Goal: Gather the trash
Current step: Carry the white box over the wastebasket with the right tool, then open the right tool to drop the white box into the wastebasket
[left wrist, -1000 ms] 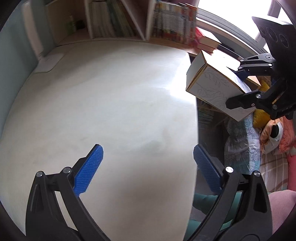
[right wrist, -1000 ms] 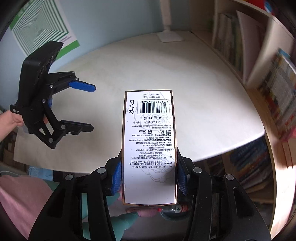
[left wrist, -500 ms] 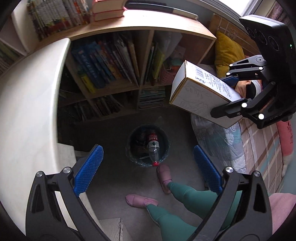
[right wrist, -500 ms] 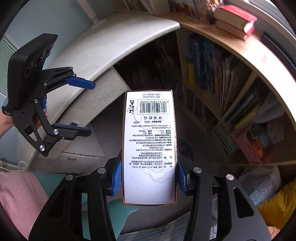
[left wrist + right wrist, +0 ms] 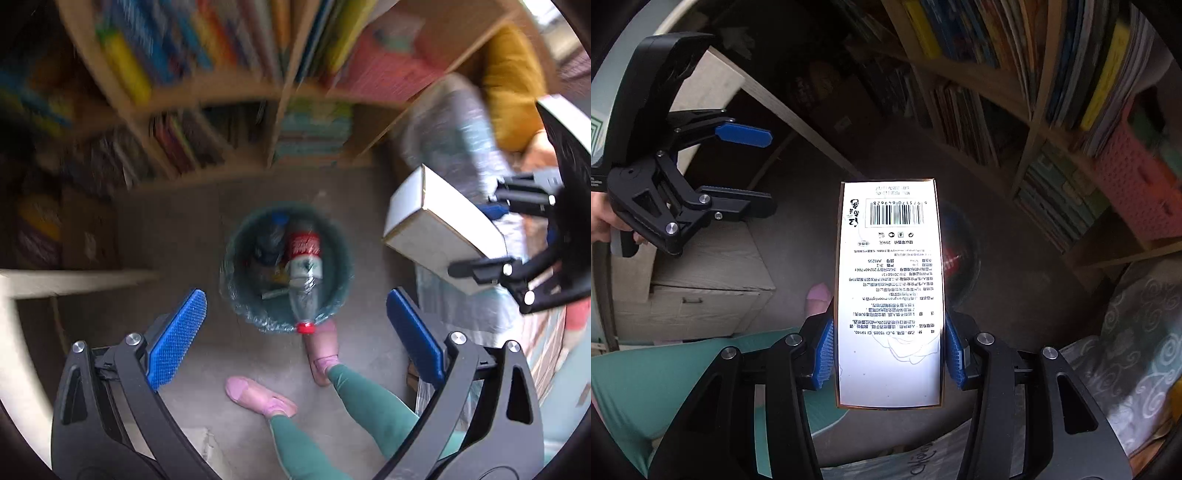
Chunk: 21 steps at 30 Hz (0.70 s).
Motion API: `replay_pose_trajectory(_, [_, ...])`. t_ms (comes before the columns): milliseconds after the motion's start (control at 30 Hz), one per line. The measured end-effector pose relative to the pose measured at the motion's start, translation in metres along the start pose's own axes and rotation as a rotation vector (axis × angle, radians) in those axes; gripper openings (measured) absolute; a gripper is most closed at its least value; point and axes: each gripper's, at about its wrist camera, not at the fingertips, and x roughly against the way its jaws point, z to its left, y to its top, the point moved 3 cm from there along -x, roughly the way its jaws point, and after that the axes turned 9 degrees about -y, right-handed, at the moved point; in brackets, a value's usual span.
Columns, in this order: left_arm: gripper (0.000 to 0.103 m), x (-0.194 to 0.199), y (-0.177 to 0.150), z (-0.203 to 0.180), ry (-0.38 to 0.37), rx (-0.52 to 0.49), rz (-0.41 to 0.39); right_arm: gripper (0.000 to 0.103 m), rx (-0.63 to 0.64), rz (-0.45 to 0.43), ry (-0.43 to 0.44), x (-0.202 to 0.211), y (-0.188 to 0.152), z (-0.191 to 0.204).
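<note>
While the lined trash bin (image 5: 286, 264) at frame centre already holds a plastic bottle (image 5: 304, 273), the printed carton (image 5: 889, 295) is not in yet: right gripper (image 5: 889, 356) pinches it mid-frame, above the floor; left gripper (image 5: 295, 332) is spread, empty.

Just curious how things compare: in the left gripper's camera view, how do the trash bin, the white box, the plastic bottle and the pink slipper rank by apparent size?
1. Trash bin
2. White box, though it sits nearer the camera
3. Plastic bottle
4. Pink slipper, close to the bottle; hard to separate
</note>
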Motion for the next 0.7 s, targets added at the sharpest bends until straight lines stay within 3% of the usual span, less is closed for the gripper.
replay_pose_trajectory(200, [0.096, -0.08, -0.018, 0.045, 0.027, 0.046, 0.04, 0.049, -0.013, 0.072, 0.019, -0.126, -0.002, -0.002])
replay_pose_trajectory(300, [0.096, -0.103, -0.028, 0.06, 0.053, 0.047, 0.05, 0.049, 0.011, 0.079, 0.045, -0.168, 0.008, 0.004])
replay_pose_trajectory(500, [0.096, -0.137, -0.043, 0.086, 0.062, 0.087, 0.061, 0.052, 0.056, 0.076, 0.077, -0.216, 0.029, 0.013])
replay_pose_trajectory(567, [0.096, -0.144, -0.046, 0.091, 0.063, 0.1, 0.071, 0.064, 0.055, 0.079, 0.06, -0.223, 0.032, 0.012])
replay_pose_trajectory(700, [0.096, -0.147, -0.048, 0.099, 0.018, 0.147, 0.059, 0.069, 0.058, 0.052, 0.049, -0.215, 0.035, 0.01])
